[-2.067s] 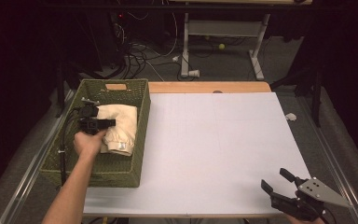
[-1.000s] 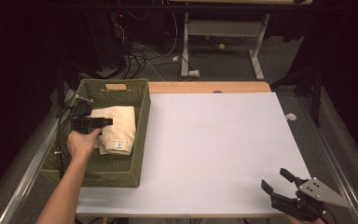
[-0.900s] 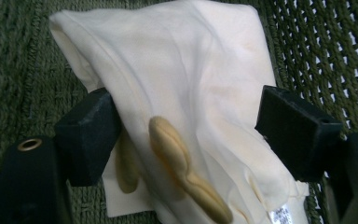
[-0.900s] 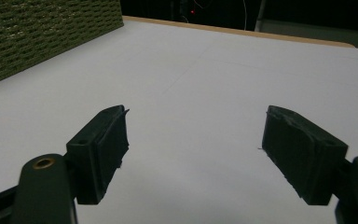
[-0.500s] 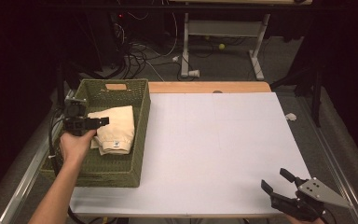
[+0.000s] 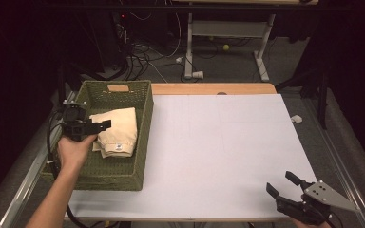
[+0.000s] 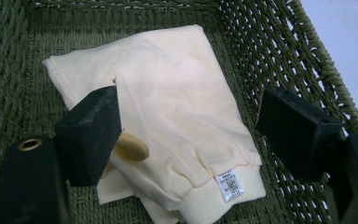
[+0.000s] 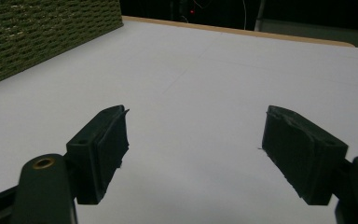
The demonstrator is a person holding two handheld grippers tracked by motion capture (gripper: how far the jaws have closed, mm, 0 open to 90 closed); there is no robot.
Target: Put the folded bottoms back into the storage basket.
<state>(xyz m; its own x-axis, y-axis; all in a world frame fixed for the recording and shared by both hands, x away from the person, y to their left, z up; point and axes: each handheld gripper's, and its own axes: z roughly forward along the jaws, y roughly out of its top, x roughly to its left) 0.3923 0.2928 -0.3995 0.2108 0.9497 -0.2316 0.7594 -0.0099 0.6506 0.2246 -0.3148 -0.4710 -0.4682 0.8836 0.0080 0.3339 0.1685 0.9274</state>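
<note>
We hover our left gripper [image 6: 105, 124], jaws spread, over the folded cream garment [image 7: 168, 116] at the basket's [image 6: 142, 142] left wall; next we lower and pinch. Right gripper [image 6: 281, 185] waits spread at the worktop's [image 6: 218, 142] near-right corner.

The right gripper [image 8: 193, 154] hangs over the white table [image 8: 242, 74] with its two black jaws spread wide and nothing between them. The woven green basket [image 8: 42, 32] stands at the table's far left corner, its side wall facing the jaws.
</note>
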